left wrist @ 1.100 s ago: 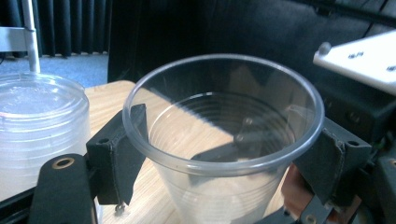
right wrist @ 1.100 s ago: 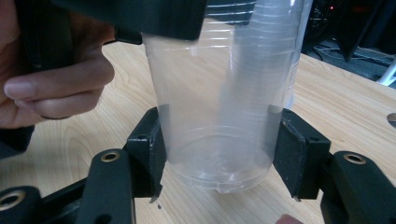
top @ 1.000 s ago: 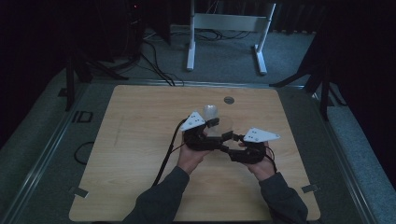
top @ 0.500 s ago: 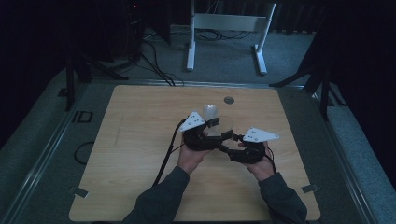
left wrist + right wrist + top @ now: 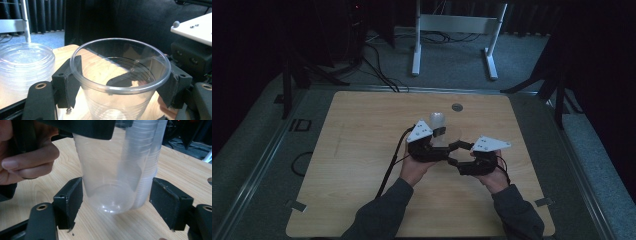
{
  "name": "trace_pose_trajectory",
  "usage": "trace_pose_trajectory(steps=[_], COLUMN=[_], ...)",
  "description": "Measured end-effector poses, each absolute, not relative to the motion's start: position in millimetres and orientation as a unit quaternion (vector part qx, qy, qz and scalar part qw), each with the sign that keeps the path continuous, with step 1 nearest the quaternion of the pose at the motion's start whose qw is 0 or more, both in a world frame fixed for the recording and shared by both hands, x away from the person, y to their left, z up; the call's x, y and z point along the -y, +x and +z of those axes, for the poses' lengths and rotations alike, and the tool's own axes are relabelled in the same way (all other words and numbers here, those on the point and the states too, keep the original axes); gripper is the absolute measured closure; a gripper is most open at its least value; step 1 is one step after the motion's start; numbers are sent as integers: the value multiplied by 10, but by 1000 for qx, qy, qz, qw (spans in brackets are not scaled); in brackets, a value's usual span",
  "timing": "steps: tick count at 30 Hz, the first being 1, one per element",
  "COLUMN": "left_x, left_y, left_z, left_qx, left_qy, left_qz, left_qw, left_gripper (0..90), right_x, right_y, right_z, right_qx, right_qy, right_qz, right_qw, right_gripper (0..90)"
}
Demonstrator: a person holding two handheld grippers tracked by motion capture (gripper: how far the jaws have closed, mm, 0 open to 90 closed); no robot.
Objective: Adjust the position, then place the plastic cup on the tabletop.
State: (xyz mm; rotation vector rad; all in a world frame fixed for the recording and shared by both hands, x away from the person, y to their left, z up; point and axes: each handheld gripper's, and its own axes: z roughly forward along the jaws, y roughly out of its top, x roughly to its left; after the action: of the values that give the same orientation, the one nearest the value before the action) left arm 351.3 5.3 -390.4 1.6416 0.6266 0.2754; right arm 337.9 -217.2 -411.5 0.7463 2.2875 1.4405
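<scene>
Pale wood forms the table point(image 5: 362, 150), which sits on a dark grey floor with a white frame point(image 5: 454, 30) standing beyond its far edge. Near the middle of the table, a person's two sleeved forearms come in from the bottom of the high view, each hand holding a black tool. The left gripper point(image 5: 117, 82) has its jaws clamped on a clear plastic cup point(image 5: 120, 80), one pad against each side of the wall just under the rim, and the cup stands upright and open at the top. The right gripper point(image 5: 116, 205) sits just beside it, its jaws spread wide on either side of the cup's lower part point(image 5: 107, 187); the left pad looks very close to the wall, though whether it touches I cannot tell, and the right pad is apart. A stack of clear cups point(image 5: 143, 165) stands just behind and against the held cup. The left hand point(image 5: 27, 160) wraps its tool with fingers curled. A small dark disc point(image 5: 456, 106) lies near the table's far edge.
</scene>
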Motion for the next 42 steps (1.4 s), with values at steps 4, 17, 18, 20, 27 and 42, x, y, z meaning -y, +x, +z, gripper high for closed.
trace_pose_trajectory(steps=[4,17,18,20,27,42], left_x=[-57,-83,-88,-100,-143,-234], left_y=[3500,3457,3455,3455,3449,3427], left_z=[-3896,-3899,-3900,-3902,-3907,-3924], left_qx=[-270,-264,-265,-266,-267,-271], left_qy=[722,732,732,732,732,729], left_qz=[131,156,158,159,164,172], left_qw=[623,608,607,608,605,605], left_gripper=[273,274,274,273,274,274], right_x=[2200,2299,2310,2323,2348,2369], right_y=[3373,3356,3354,3354,3356,3372], right_z=[-4113,-4122,-4125,-4127,-4135,-4151], right_qx=[-805,-806,-805,-804,-802,-799], right_qy=[265,271,272,273,279,287], right_qz=[504,500,500,501,501,502], right_qw=[167,165,166,167,167,166], right_gripper=[244,230,230,230,230,230])
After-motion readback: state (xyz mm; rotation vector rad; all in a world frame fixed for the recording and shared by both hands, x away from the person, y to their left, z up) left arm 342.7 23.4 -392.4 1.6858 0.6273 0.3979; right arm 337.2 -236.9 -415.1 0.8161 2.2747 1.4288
